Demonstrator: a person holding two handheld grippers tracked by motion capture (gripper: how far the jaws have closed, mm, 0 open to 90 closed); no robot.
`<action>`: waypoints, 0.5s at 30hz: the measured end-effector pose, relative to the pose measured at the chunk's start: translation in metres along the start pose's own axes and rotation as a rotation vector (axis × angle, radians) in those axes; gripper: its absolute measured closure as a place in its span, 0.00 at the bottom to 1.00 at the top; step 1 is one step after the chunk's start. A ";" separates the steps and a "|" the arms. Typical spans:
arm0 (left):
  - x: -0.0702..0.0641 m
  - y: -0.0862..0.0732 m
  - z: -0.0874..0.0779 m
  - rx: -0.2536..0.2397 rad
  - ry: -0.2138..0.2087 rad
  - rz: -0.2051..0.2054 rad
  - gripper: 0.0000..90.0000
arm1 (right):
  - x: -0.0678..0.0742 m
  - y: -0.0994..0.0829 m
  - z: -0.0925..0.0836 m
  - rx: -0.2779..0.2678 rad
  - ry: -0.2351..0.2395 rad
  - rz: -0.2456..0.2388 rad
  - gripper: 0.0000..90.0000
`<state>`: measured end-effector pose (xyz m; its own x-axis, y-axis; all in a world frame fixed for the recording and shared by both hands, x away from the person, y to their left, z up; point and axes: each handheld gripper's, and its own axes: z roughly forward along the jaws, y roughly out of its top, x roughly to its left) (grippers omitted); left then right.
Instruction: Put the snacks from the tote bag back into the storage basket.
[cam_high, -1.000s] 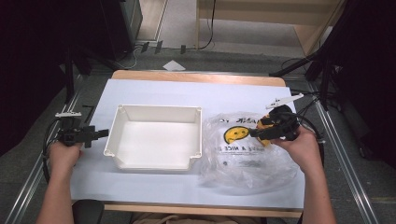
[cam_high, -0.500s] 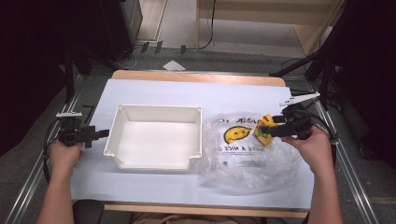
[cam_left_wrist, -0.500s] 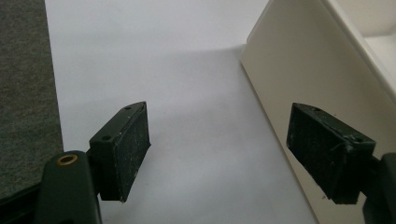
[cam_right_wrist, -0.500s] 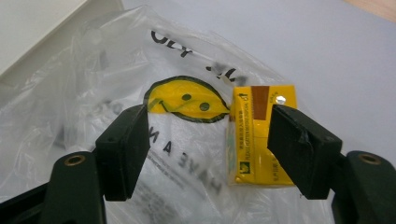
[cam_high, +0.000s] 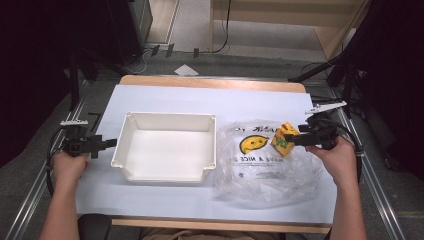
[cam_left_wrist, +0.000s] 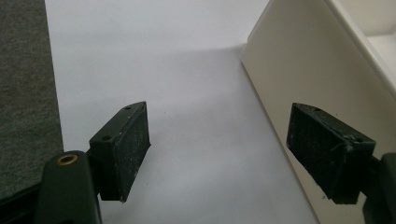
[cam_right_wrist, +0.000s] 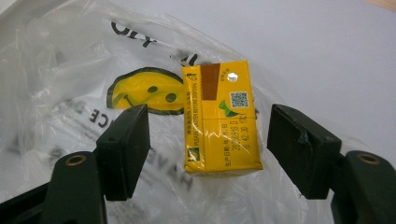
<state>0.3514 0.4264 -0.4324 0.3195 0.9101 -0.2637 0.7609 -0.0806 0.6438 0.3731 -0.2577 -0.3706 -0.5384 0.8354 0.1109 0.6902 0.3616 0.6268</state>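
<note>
Right claw (cam_right_wrist: 208, 144) spread around the yellow carton (cam_right_wrist: 219, 119) on the plastic bag (cam_high: 265, 165); left claw (cam_left_wrist: 219, 154) spread beside the tray (cam_high: 167, 170), bare tabletop (cam_left_wrist: 187, 93) between.

A tray (cam_high: 167, 172) stands at the middle of the table (cam_high: 165, 97). To its right lies a plastic bag (cam_high: 265, 170), touching the tray's right wall, it seems. On the bag's right part (toward the table's right edge) rests a small carton (cam_high: 283, 139). A paper (cam_high: 186, 70) lies on the floor behind the table.
</note>
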 end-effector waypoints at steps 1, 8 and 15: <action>0.000 0.000 0.000 -0.001 -0.002 0.001 0.25 | -0.001 -0.001 0.001 0.003 -0.004 0.003 0.35; 0.000 0.000 0.001 0.001 0.000 0.002 0.25 | -0.008 -0.006 0.011 0.017 0.005 0.028 0.35; -0.001 0.000 0.001 0.004 -0.003 0.003 0.25 | -0.008 -0.008 0.026 0.039 0.007 0.029 0.37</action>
<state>0.3520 0.4252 -0.4327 0.3232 0.9088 -0.2640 0.7622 -0.0846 0.6418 0.3846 -0.2568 -0.3973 -0.5212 0.8428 0.1343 0.7237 0.3530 0.5929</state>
